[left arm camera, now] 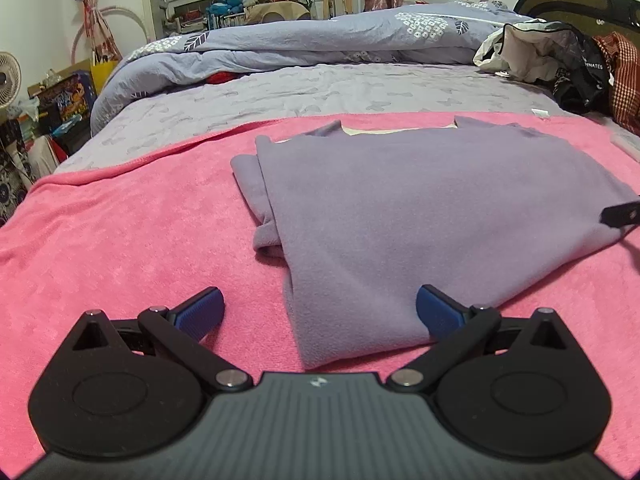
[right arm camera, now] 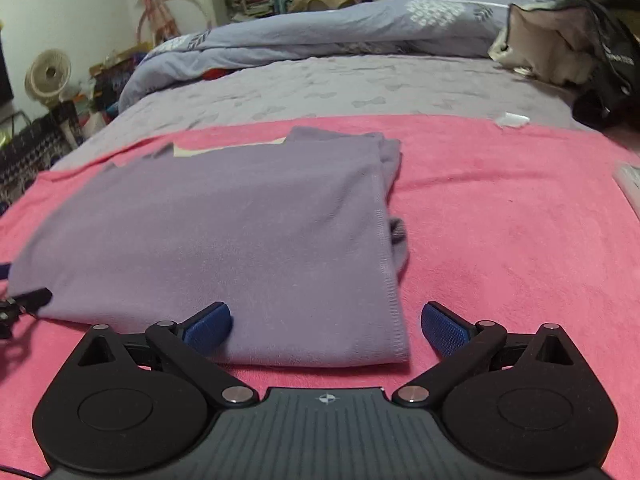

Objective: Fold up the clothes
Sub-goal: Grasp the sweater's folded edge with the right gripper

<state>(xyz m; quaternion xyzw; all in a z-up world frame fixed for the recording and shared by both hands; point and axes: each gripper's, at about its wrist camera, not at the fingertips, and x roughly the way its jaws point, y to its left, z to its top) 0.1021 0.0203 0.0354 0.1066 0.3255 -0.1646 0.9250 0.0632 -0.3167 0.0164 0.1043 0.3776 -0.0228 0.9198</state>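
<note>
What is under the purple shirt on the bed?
The purple shirt lies on a pink blanket, which shows all around it. A cream strip peeks out at its far edge. Whatever lies beneath its middle is covered.

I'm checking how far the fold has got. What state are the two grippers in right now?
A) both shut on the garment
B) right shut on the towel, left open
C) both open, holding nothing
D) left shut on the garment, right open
C: the left gripper and right gripper both have their jaws spread wide at the near corners of the purple garment, gripping nothing.
</note>
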